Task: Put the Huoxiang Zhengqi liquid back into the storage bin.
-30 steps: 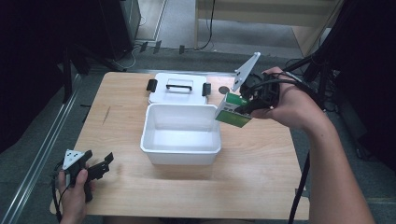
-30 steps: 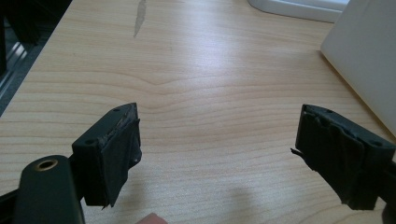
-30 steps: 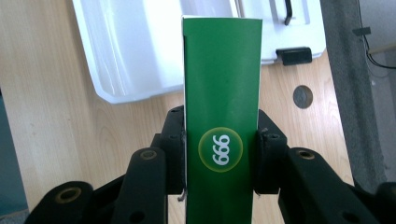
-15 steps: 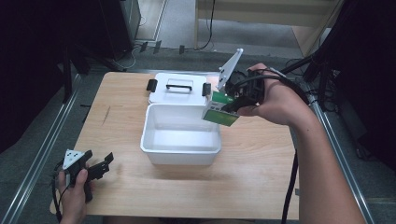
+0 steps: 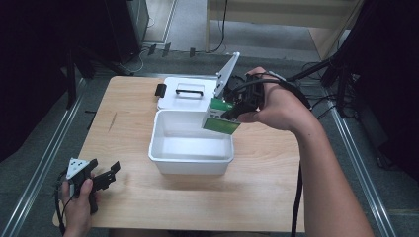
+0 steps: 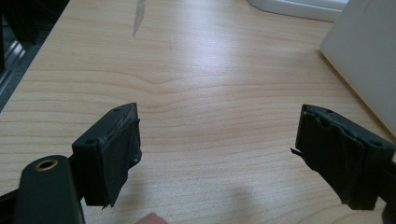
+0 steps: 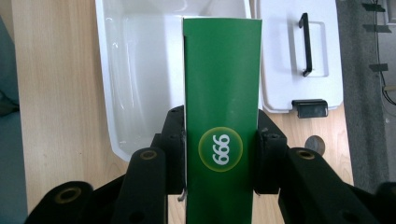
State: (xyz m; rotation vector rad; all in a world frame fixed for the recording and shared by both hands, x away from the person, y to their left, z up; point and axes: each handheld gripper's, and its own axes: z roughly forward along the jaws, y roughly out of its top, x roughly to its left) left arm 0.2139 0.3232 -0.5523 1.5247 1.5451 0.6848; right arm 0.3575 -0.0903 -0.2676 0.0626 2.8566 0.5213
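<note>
R. gripper (image 5: 232,112) clamps the green carton (image 5: 220,117) above the white bin's (image 5: 190,160) far-right corner; L. gripper (image 5: 101,178) rests wide open, holding nothing. We judge transfer underway; next we lower w/ care, then release.

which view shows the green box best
The right gripper view: the green box sits large between the right claw's jaws, its 999 logo readable. The high view shows it small and tilted over the white bin.

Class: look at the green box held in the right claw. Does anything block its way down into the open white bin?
Nothing visible does. The green box hangs over the white bin, whose lid lies behind it on the table.
</note>
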